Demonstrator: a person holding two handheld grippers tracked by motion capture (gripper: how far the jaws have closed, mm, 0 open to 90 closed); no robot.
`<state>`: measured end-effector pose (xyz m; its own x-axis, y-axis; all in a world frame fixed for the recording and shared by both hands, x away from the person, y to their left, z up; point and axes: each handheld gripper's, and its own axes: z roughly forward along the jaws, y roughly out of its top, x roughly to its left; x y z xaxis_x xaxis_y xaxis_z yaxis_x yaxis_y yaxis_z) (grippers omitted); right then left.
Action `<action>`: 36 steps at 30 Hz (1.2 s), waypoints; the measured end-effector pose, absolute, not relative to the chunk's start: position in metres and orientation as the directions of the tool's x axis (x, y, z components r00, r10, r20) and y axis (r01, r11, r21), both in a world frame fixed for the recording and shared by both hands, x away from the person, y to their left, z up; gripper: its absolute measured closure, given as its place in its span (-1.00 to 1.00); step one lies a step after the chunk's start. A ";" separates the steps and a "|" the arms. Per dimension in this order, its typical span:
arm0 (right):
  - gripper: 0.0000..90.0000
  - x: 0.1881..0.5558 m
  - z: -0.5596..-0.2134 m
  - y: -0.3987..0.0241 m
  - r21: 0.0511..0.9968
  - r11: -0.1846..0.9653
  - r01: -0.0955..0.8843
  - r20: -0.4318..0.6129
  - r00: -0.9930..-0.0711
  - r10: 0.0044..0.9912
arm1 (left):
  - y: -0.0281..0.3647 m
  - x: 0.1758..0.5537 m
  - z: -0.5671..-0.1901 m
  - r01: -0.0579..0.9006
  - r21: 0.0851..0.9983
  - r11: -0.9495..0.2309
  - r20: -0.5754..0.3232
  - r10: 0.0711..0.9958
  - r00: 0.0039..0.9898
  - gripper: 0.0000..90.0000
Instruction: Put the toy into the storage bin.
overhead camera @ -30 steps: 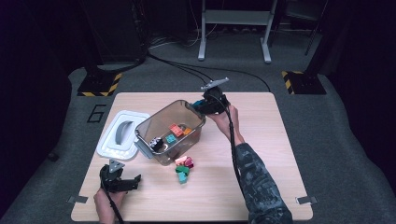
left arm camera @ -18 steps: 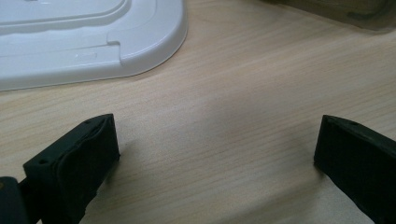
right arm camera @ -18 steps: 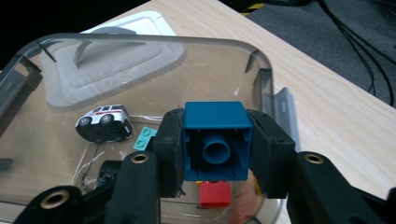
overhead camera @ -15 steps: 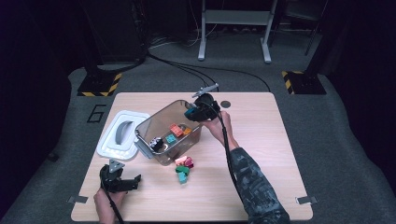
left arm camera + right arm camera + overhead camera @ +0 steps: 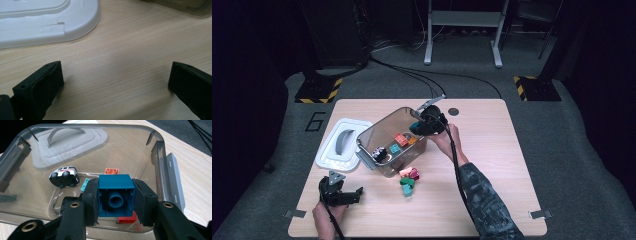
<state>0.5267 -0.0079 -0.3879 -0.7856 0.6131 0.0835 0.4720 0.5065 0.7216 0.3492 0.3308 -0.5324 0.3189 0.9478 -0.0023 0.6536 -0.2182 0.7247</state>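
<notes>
At the left of the worktop (image 5: 472,200), the left gripper (image 5: 354,192) rests with its jaws spread on nothing, the white lid (image 5: 339,145) just beyond it. Next comes the clear plastic bin (image 5: 382,131), holding a toy car (image 5: 64,176), an orange brick (image 5: 111,171) and other bricks. The right gripper (image 5: 115,195) hangs over the bin's far rim, its jaws pinching a teal building block (image 5: 115,192). To do this well, lower the block well inside the walls, above a bare patch of floor, and only then let the jaws part. Three loose bricks (image 5: 408,179) lie just outside the bin's near wall.
</notes>
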 end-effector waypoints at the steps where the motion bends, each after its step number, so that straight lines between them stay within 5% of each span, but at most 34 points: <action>1: 0.31 0.526 -0.389 -0.008 0.718 0.507 0.476 0.085 -0.783 0.616 | 0.331 0.349 -0.532 0.654 0.724 -0.219 -0.002 0.948 0.319 -1.00; 19: 0.18 0.520 -0.399 -0.003 0.679 0.556 0.479 0.074 -0.799 0.597 | 0.332 0.349 -0.532 0.659 0.716 -0.231 0.003 0.945 0.328 -1.00; 30: -0.53 0.504 -0.384 -0.019 0.742 0.501 0.445 0.056 -0.786 0.616 | 0.332 0.349 -0.532 0.657 0.717 -0.232 0.004 0.945 0.328 -1.00; 36: -0.63 0.487 -0.385 -0.036 0.759 0.483 0.436 0.050 -0.780 0.624 | 0.332 0.349 -0.532 0.657 0.717 -0.231 0.004 0.945 0.328 -1.00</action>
